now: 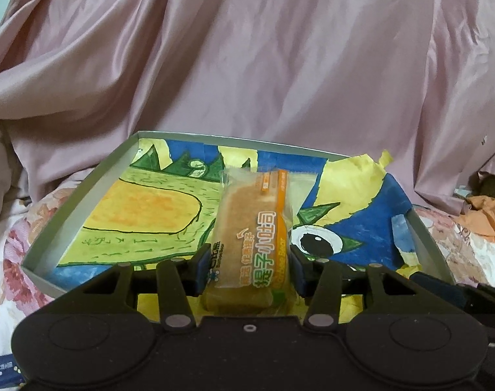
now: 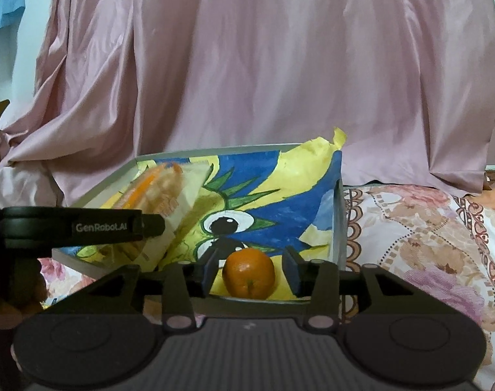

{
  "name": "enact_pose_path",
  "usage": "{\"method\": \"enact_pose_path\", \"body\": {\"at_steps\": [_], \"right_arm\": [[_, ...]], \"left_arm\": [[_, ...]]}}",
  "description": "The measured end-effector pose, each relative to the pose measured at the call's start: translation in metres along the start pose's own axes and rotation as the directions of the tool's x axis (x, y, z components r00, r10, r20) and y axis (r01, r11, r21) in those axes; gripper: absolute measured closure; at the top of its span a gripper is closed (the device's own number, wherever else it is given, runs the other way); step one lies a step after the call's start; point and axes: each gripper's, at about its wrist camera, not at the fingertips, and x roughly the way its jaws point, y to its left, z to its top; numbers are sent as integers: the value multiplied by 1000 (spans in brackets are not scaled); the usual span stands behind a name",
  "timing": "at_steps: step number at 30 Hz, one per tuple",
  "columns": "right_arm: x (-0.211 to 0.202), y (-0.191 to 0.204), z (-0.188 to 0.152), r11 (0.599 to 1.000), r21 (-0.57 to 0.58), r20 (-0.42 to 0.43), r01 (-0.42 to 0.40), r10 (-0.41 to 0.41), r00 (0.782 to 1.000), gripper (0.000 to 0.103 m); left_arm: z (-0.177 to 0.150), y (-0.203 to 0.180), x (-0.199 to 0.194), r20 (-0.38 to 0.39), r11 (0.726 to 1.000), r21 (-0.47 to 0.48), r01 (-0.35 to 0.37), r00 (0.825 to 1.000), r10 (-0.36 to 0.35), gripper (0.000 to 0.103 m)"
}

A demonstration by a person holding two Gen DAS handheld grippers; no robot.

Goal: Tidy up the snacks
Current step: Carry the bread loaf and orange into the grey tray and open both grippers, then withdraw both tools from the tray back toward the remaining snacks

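A wrapped bread snack (image 1: 250, 228) with an orange stripe and green lettering lies lengthwise between the fingers of my left gripper (image 1: 249, 260), which is shut on it just above the floor of a grey tray (image 1: 81, 189). The tray is lined with a painted paper (image 1: 143, 208) in yellow, blue and green. In the right wrist view, a small orange (image 2: 249, 273) rests in the tray (image 2: 340, 221) near its front edge. My right gripper (image 2: 249, 267) is open around it, with a gap on each side. The left gripper's body (image 2: 84, 228) and the snack (image 2: 156, 202) show at the left.
A pink satin cloth (image 1: 247, 65) hangs behind the tray. The tray sits on a floral bedsheet (image 2: 426, 228). An orange cloth (image 1: 488, 215) lies at the far right. A blue packet (image 1: 1, 369) peeks in at the lower left corner.
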Motion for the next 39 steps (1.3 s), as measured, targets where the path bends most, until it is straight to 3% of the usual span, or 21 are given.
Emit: {"method": "enact_pose_path", "body": {"at_steps": [6, 14, 17, 26, 30, 39], "right_arm": [[-9, 11, -2, 998, -62, 87, 19, -13, 996, 19], [-39, 12, -3, 998, -40, 217, 45, -35, 976, 0], [-58, 15, -6, 998, -31, 270, 57, -47, 962, 0], [-114, 34, -14, 999, -37, 323, 22, -9, 946, 0], [-135, 40, -26, 1000, -5, 313, 0, 1, 950, 0], [-175, 61, -60, 998, 34, 254, -50, 40, 966, 0]], "left_arm": [[0, 2, -13, 43, 999, -39, 20, 999, -18, 33], [4, 10, -58, 169, 996, -88, -6, 985, 20, 1], [5, 14, -82, 207, 995, -99, -14, 978, 34, 1], [-15, 35, -159, 264, 991, -128, -34, 962, 67, 1], [-34, 48, -192, 274, 992, -120, -40, 959, 72, 1], [-88, 77, -239, 220, 990, -118, -80, 970, 105, 1]]}}
